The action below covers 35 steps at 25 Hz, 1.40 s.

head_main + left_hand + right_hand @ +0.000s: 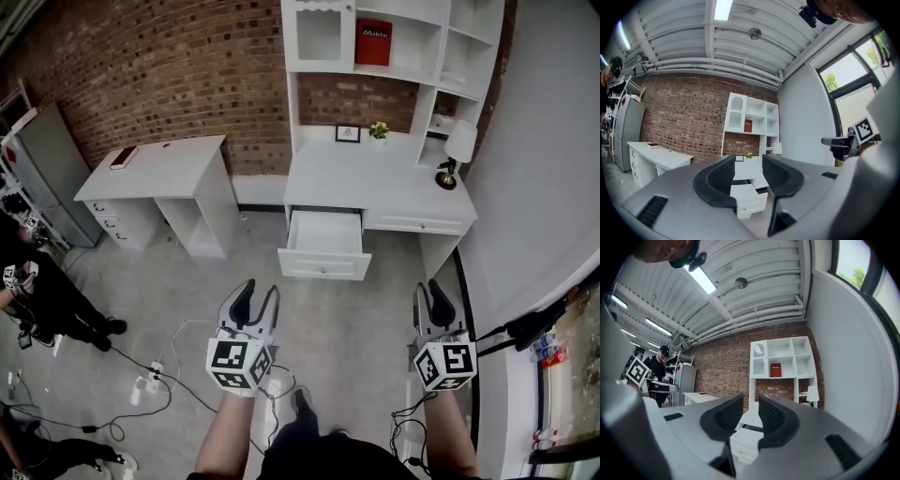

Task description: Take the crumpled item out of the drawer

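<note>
left gripper held low over the floor, jaws apart, nothing between the pads; its own view looks through the gap at the drawer. right gripper alongside, well apart from the left, also open and empty; pads stand clear of each other with the drawer front showing below the gap. both grippers point toward the desk ahead and touch nothing. the drawer is pulled out from under the desk's left part, front panel toward the person. cannot tell where the crumpled item is: what shows of the drawer's inside is plain white, too small for detail. on the desk top, by the back wall, a small frame and a plant just beside it; a lamp at the right end. white shelves rise above the desk, a red book upright in one compartment. second desk to the left against the brick wall, a dark flat thing on its top. cables trail over the floor at lower left. a person in dark clothes stands at the far left edge.
</note>
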### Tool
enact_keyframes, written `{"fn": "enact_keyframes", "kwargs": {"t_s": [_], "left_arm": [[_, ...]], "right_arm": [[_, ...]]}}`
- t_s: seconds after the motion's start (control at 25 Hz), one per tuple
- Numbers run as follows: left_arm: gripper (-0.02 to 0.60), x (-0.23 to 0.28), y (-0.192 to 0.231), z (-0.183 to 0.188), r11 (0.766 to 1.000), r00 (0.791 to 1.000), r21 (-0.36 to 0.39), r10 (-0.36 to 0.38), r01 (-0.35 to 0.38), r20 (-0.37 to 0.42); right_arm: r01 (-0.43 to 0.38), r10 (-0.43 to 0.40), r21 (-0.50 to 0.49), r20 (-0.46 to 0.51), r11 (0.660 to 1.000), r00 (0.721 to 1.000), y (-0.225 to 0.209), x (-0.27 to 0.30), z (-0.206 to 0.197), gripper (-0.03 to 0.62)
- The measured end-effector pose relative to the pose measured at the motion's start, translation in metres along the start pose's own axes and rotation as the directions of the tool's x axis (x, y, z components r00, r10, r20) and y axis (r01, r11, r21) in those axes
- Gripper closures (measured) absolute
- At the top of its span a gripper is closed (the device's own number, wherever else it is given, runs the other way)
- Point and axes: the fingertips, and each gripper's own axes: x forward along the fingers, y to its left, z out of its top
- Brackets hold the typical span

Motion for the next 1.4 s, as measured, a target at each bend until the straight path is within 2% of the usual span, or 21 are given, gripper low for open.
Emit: {"fn": "enact_keyframes", "kwargs": {"t_s": [0.24,0.52,0.8,1.0,1.24,1.4], "left_arm": [[0.417,0.066,0.055,-0.009,0.998,0.998,-0.025,-0.054,0.054,-0.017],[0.417,0.113,0.096,-0.016,0.994,0.994,-0.050,-0.102,0.100,-0.039],[0.419,0.138,0.117,-0.027,0.991,0.992,-0.080,-0.116,0.111,-0.054],[0.419,0.154,0.132,-0.033,0.992,0.992,-0.077,-0.106,0.100,-0.075],[0.417,0.177,0.148,-0.006,0.994,0.995,-0.055,-0.092,0.090,-0.030],[0.417,0.206,0.148,0.008,0.996,0.997,-0.032,-0.080,0.080,-0.007]], "right_arm": [[0.036,-0.036,-0.012,-0.011,0.999,0.999,0.015,0.076,-0.004,0.499],[0.097,-0.097,0.006,-0.039,0.995,0.995,0.016,0.120,-0.011,0.513],[0.074,-0.075,-0.010,-0.074,0.997,0.994,0.030,0.156,-0.020,0.514],[0.055,-0.053,0.019,-0.086,0.998,0.995,0.031,0.187,-0.032,0.517],[0.002,0.000,0.031,-0.053,1.000,0.999,0.034,0.232,-0.023,0.522],[-0.028,0.028,0.029,-0.019,0.999,0.999,0.021,0.265,-0.014,0.525]]}}
